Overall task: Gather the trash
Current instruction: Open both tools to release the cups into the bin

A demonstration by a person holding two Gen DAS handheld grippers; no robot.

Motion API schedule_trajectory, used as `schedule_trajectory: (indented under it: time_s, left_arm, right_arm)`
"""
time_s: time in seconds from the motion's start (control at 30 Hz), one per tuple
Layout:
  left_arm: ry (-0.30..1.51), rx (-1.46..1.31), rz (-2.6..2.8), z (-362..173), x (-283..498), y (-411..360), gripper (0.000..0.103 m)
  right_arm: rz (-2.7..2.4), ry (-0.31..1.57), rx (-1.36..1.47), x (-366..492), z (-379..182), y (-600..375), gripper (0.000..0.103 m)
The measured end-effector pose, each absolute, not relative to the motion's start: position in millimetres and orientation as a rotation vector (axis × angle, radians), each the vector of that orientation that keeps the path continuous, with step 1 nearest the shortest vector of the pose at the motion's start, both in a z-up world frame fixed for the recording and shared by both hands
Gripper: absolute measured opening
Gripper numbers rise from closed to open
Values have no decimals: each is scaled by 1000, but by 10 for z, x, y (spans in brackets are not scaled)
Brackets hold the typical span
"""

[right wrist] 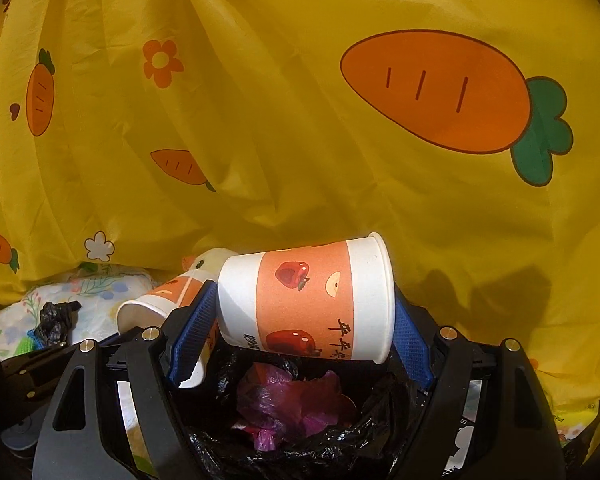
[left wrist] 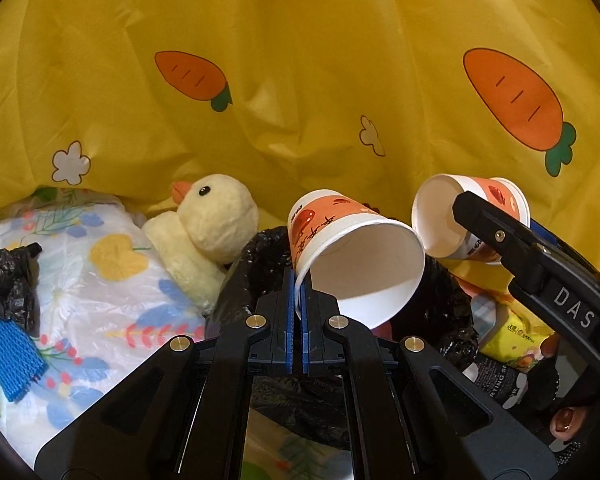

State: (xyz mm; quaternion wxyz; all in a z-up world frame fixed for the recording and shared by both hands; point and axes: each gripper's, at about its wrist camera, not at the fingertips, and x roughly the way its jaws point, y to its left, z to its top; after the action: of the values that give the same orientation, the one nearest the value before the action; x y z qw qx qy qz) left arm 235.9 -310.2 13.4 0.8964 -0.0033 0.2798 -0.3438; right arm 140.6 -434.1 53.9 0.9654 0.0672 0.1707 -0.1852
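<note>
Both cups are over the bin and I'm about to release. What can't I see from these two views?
- Bin depth: purple bag and gripper frame cover it, right wrist view.
- Bin mouth, left wrist view: left cup and left gripper block it.
- Right cup: right gripper hides its side.

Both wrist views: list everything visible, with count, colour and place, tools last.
paper cups: two, white with orange apple band, one in each tool above the bin; the second is held end to end
trash bin: one, black liner, below the cups, purple wrapper inside
plush duck: one, pale yellow, left of the bin
black bag scrap: one, on the floral sheet
curtain: yellow, carrot print, behind
left tool: shut on a cup's rim
right tool: spread wide, pads on a cup's ends
</note>
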Motion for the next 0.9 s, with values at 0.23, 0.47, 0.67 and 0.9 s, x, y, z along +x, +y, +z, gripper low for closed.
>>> schedule_trajectory:
  time_s: [0.23,0.47,0.67,0.9]
  left_arm:
    - [509,-33,-625,132,2298,-2850,78]
    - [485,-86,-527,211,2240,-2422,93]
    - [474,-99,-487,236,2135,-2188,97]
    - [465,-95,-456,271,1960,-1989,97]
  right_arm:
    - [-379,351,144,1471,513,-4392,78]
    - [-402,317,150,1440,529,-4448,86]
    - [-393,299,157,1311,544,-4415,88]
    - [-391,303,139,1220,569,-4303,88]
